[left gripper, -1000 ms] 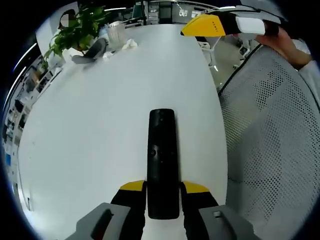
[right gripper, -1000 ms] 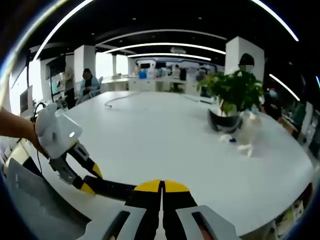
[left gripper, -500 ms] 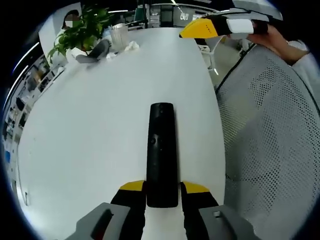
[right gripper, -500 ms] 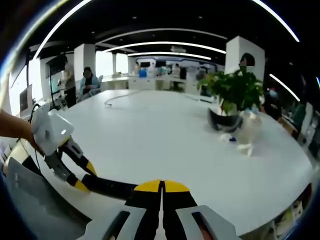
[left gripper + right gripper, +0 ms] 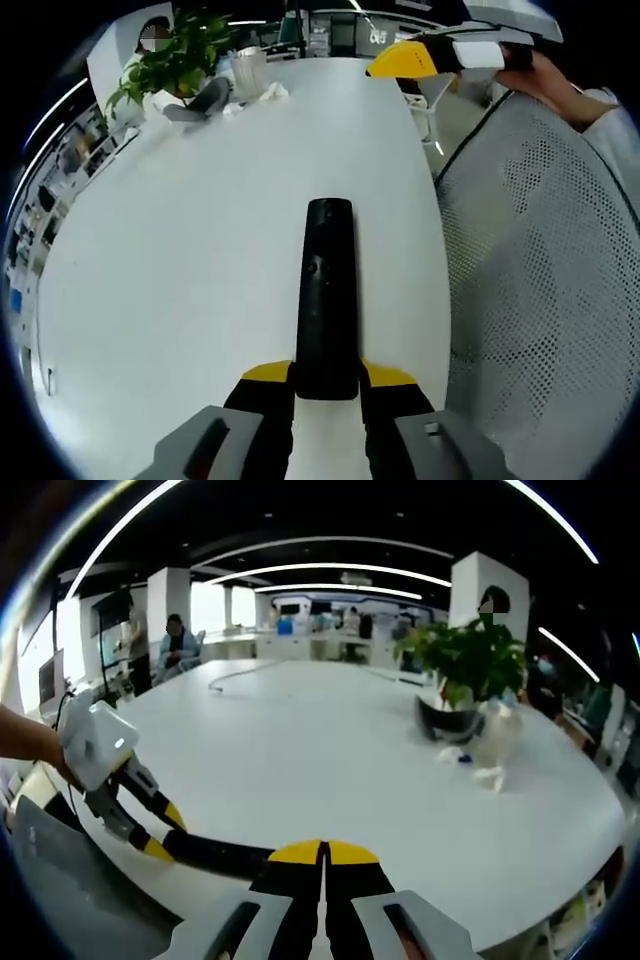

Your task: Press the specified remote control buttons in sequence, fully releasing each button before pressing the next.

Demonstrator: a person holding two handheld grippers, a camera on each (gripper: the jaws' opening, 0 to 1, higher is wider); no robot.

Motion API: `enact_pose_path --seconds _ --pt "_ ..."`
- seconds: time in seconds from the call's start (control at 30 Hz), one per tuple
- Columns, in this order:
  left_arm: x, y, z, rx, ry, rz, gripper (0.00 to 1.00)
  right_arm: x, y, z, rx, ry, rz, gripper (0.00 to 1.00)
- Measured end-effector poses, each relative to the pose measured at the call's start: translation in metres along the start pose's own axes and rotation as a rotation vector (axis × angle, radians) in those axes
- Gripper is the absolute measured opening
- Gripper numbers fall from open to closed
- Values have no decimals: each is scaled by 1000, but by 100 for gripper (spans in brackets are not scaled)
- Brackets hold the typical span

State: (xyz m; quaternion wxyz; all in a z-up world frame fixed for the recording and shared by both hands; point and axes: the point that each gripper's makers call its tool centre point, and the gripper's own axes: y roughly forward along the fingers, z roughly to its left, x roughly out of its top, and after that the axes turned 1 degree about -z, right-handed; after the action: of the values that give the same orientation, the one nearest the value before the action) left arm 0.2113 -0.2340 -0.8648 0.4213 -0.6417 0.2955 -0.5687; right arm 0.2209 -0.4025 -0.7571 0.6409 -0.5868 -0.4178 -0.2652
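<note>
Two jaws of my left gripper [image 5: 327,378] still clamp the remote [image 5: 327,300], unchanged; right gripper [image 5: 322,853] stays closed; buttons unreadable.

Black remote control [image 5: 327,300] seen against a plain white table [image 5: 190,230]. Left gripper [image 5: 326,376] tipped yellow over black and grey; right gripper [image 5: 322,855] likewise yellow-tipped, its body white where seen from the left gripper view. Chair back [image 5: 545,290] noted as light grey mesh, dotted with small holes. Green-leaved plant [image 5: 470,660] in a dark pot [image 5: 450,720].
</note>
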Motion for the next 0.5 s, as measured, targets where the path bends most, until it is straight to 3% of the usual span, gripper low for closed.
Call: enact_pose_path --seconds 0.23,0.5 --pt "-2 -1 -2 26 -26 2 24 0 0 0 0 3 -2 0" --pt "-3 -2 -12 -4 18 -23 24 0 0 0 0 -1 1 0"
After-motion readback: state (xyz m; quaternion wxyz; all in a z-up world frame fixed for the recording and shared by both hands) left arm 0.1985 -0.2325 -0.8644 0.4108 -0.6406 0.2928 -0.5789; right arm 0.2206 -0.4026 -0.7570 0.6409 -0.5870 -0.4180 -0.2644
